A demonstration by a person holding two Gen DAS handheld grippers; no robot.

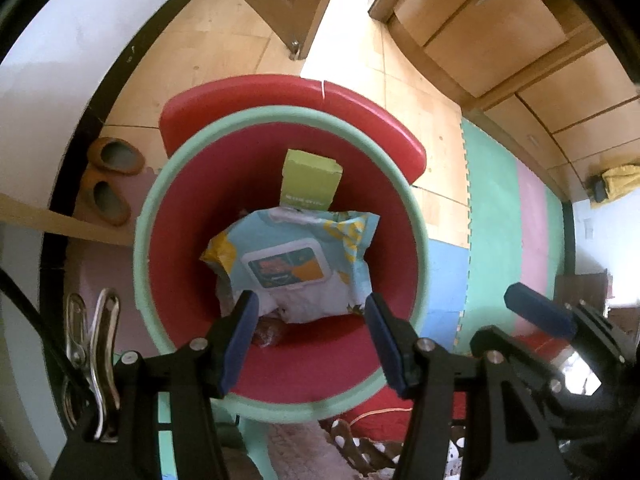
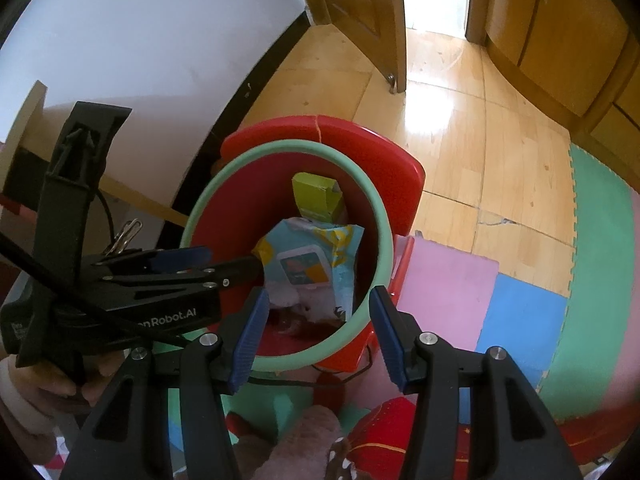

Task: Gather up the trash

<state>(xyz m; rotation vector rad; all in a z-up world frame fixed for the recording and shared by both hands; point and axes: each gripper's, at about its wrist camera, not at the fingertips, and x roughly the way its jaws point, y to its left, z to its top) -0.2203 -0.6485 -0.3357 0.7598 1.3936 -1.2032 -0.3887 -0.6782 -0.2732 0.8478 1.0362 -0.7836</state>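
Left wrist view: the left tongs [image 1: 308, 316] hang above the mouth of a red bin [image 1: 192, 216] with a pale green rim, pads apart and nothing between them. Inside lies a blue wet-wipes pack [image 1: 296, 256], flat across the middle, and behind it a green carton [image 1: 310, 180] stands on end against the far wall. Both look like collected trash, lying where they would fall when dropped from above. Something dark and crumpled [image 1: 270, 332] shows under the pack's near edge; what it is cannot be told. The bin stands on the floor where bare wood meets coloured foam mats [image 1: 500, 216]. A pair of slippers [image 1: 110, 176] lies by the left wall, and a metal clip [image 1: 94, 360] hangs beside the left tongs. The right tongs [image 1: 538, 312] show at the right edge.

Right wrist view: the right tongs [image 2: 318, 336] point down over the bin's near rim [image 2: 384, 240], also apart and empty. The left tongs [image 2: 222, 262] reach in from the left over the rim, a hand [image 2: 52, 384] gripping their handle. A thin cable [image 2: 344, 376] runs along the floor just in front of the bin, a likely snag. An open wooden door [image 2: 360, 20] stands well beyond.
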